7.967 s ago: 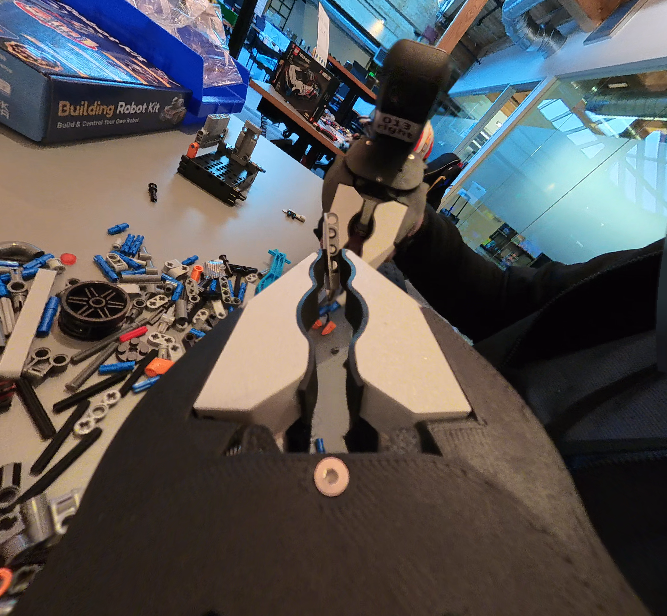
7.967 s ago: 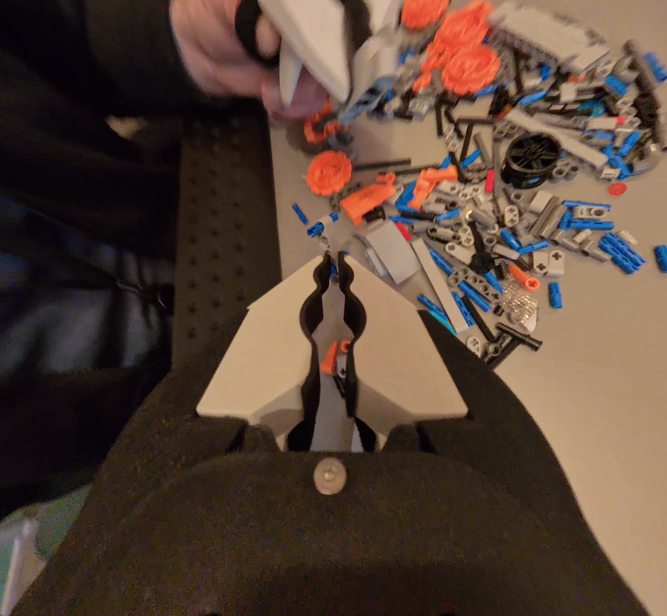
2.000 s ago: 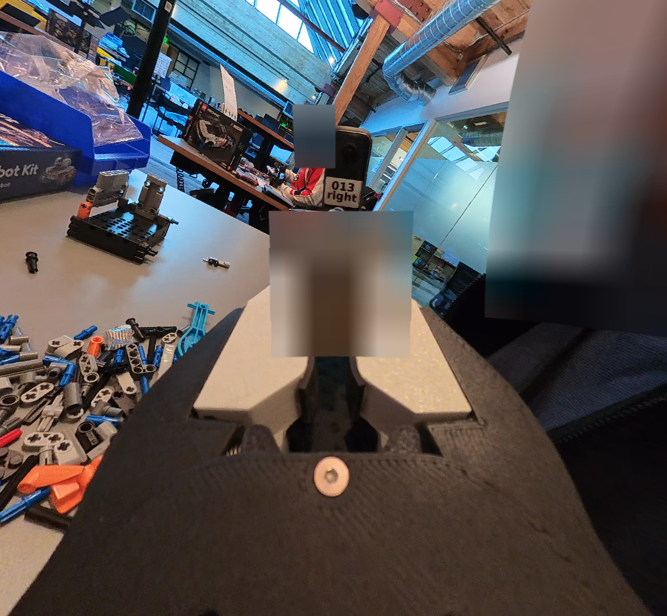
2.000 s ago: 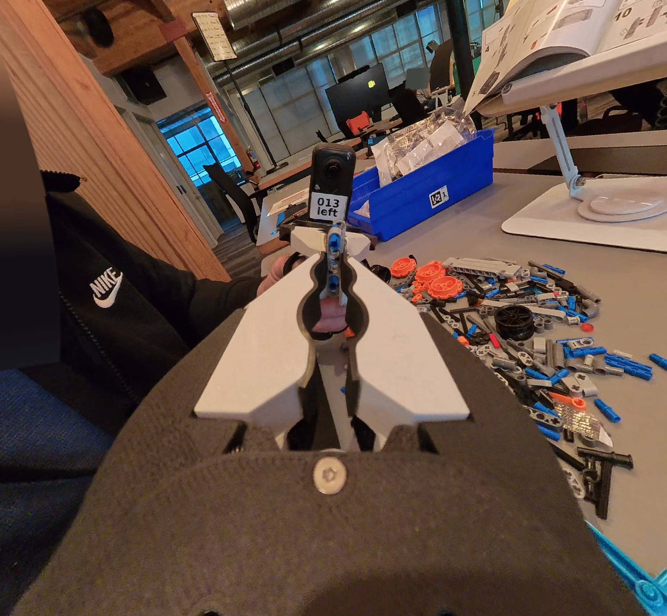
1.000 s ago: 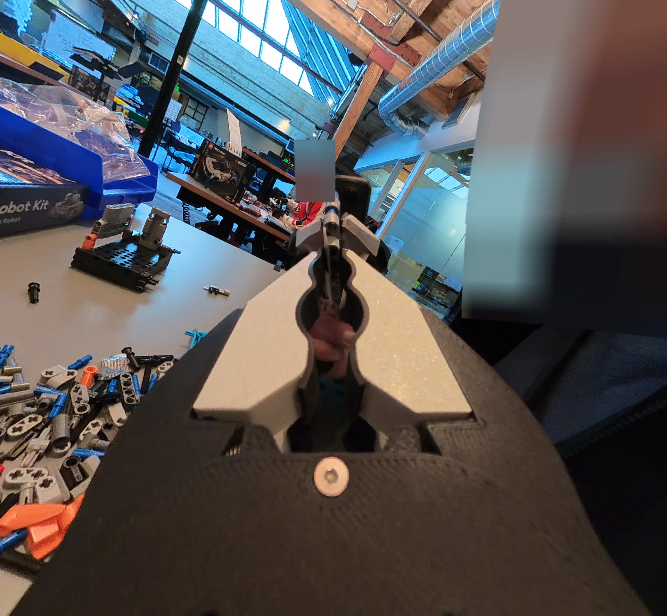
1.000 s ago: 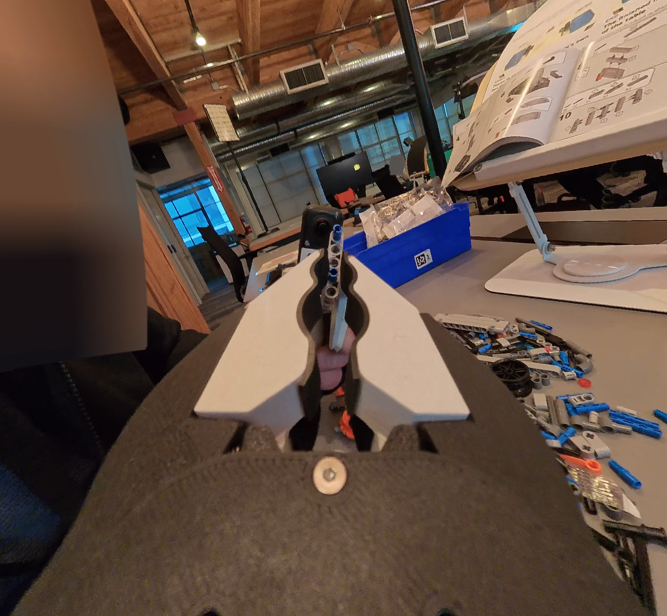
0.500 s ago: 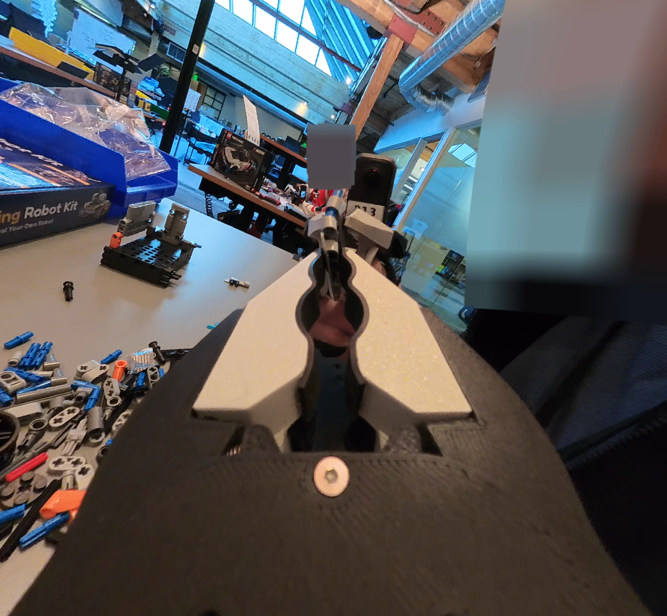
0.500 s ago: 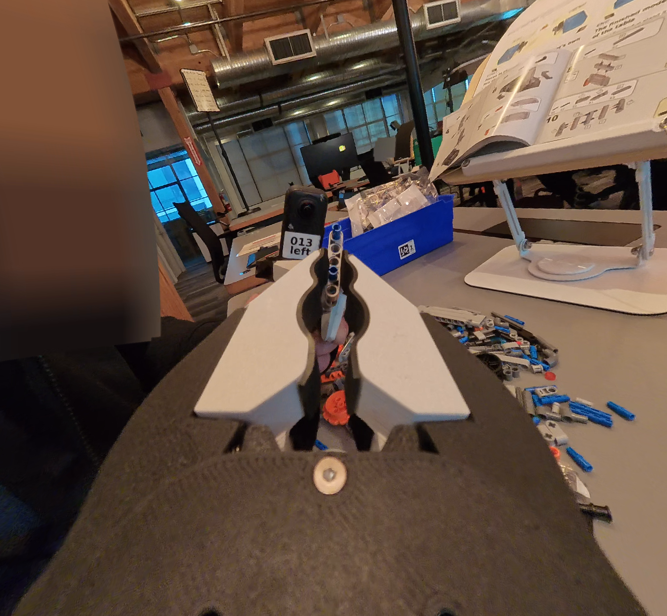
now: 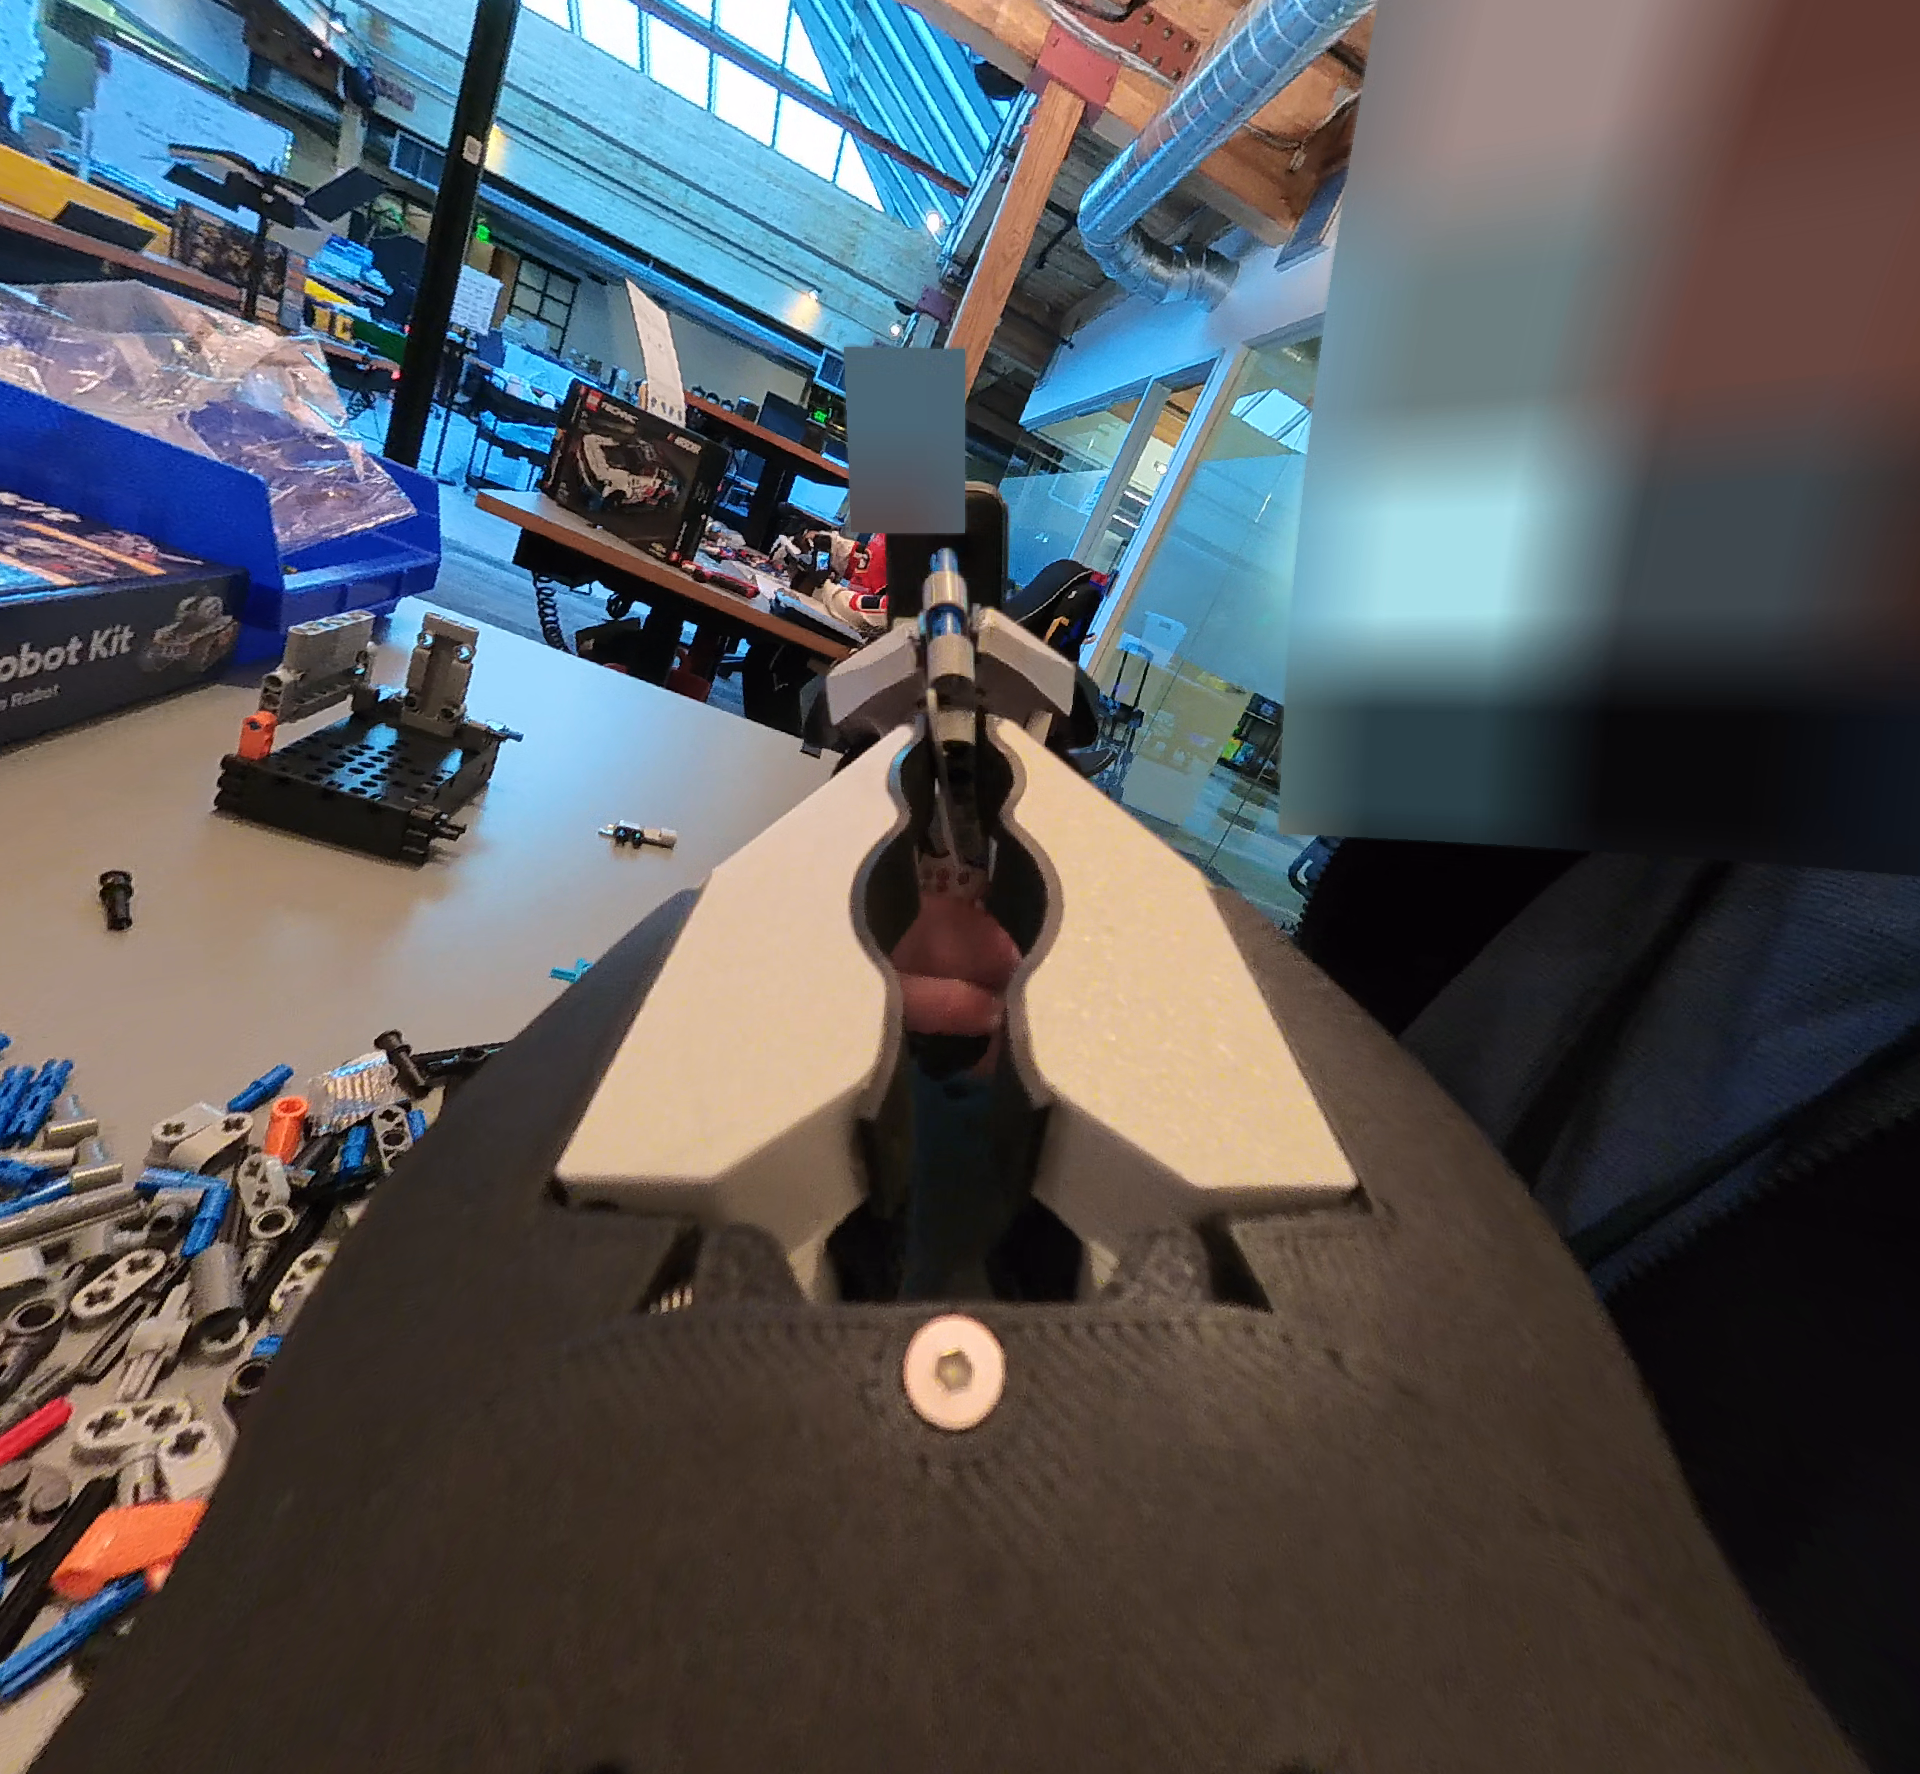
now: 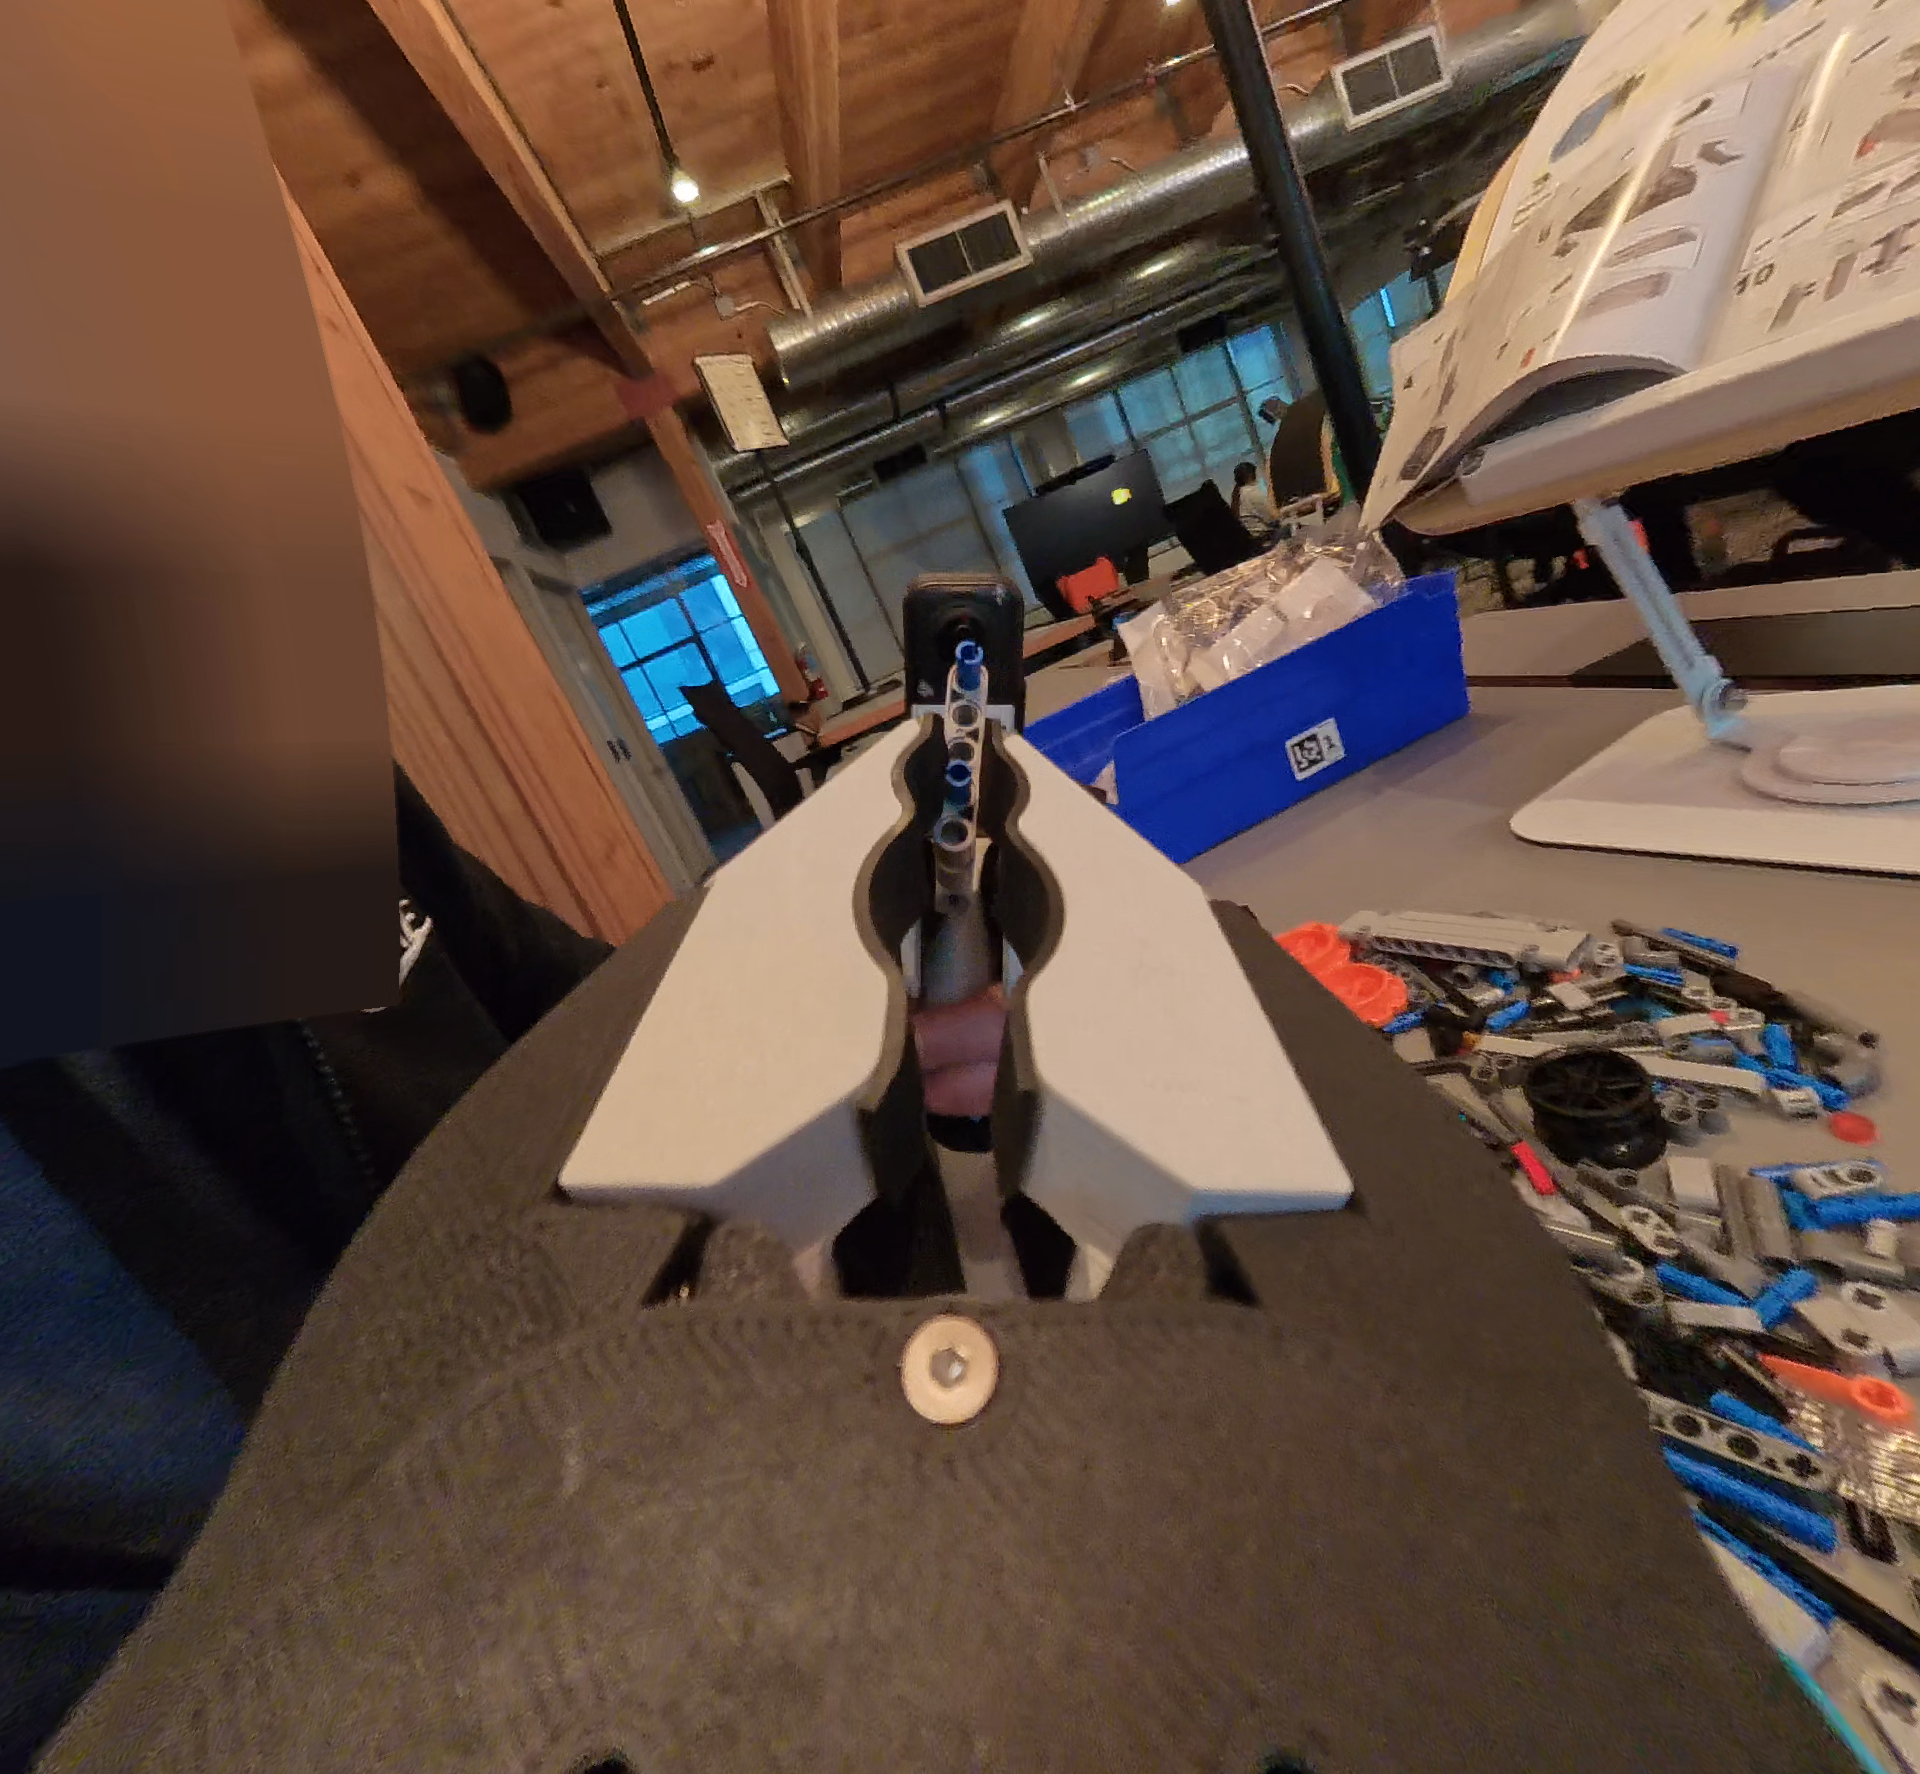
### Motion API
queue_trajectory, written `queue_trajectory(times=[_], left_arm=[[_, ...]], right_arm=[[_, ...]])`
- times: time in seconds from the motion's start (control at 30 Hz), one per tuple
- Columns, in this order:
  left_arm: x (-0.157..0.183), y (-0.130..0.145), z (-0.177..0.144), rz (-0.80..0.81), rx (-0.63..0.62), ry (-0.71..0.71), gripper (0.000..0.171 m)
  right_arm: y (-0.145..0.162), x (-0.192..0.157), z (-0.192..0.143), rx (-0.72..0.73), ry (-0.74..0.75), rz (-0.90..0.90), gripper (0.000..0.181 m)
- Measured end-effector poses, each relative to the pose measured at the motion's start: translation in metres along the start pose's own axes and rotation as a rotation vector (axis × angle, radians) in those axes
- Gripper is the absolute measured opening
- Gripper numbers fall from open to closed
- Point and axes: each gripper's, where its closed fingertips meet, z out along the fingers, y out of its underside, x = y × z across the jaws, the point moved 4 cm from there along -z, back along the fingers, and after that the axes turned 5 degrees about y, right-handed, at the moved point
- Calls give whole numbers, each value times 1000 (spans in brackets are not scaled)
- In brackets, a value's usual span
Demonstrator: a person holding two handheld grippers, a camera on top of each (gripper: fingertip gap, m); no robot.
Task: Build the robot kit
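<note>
A thin grey holed beam with blue pins (image 10: 958, 768) stands upright between the two grippers, which face each other tip to tip above the table edge. My right gripper (image 10: 961, 737) is shut on the beam, seen flat-on. My left gripper (image 9: 951, 748) is shut on the same beam (image 9: 948, 659), seen edge-on with a blue pin on top. The right gripper's grey fingertips (image 9: 1023, 675) flank the beam in the left wrist view. The left gripper's black camera (image 10: 961, 644) shows behind the beam. A person's finger (image 10: 956, 1049) shows below it.
A pile of small grey, blue, black and orange parts (image 10: 1662, 1153) lies on the grey table (image 9: 312, 935), also in the left wrist view (image 9: 156, 1205). A black plate assembly (image 9: 353, 768), a blue bin (image 10: 1288, 748), a kit box (image 9: 94, 623) and a booklet on a stand (image 10: 1662, 218) stand farther off. Left and right tips are no more than a few centimetres apart.
Eight seconds ago the right gripper pointed down at the pile. Both grippers have since risen and face each other level. In the last half second both tilted slightly, still together on the beam.
</note>
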Motion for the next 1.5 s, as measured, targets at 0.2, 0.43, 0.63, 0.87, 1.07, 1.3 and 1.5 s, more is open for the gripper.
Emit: queue_trajectory(times=[0.2, 0.43, 0.63, 0.87, 1.07, 1.3, 1.5], left_arm=[[-1, 1, 1, 23, -39, -12, 4], [-8, 8, -3, 18, -124, -57, 5], [-8, 18, 4, 30, -215, -66, 5], [-7, 16, 6, 89, -219, -101, 5], [-3, 6, 4, 101, -160, -94, 5], [0, 7, 5, 166, -203, -127, 5], [0, 6, 5, 161, -186, -118, 6]], right_arm=[[0, 0, -1, -37, 22, -47, 5], [5, 7, -3, -160, 29, -39, 5], [2, 8, -8, -198, 30, -86, 18], [4, 7, -7, -218, 44, -108, 5], [8, 3, -7, -229, 35, -135, 5], [8, 1, -8, -240, 49, -182, 5], [5, -2, -10, -201, 43, -188, 5]])
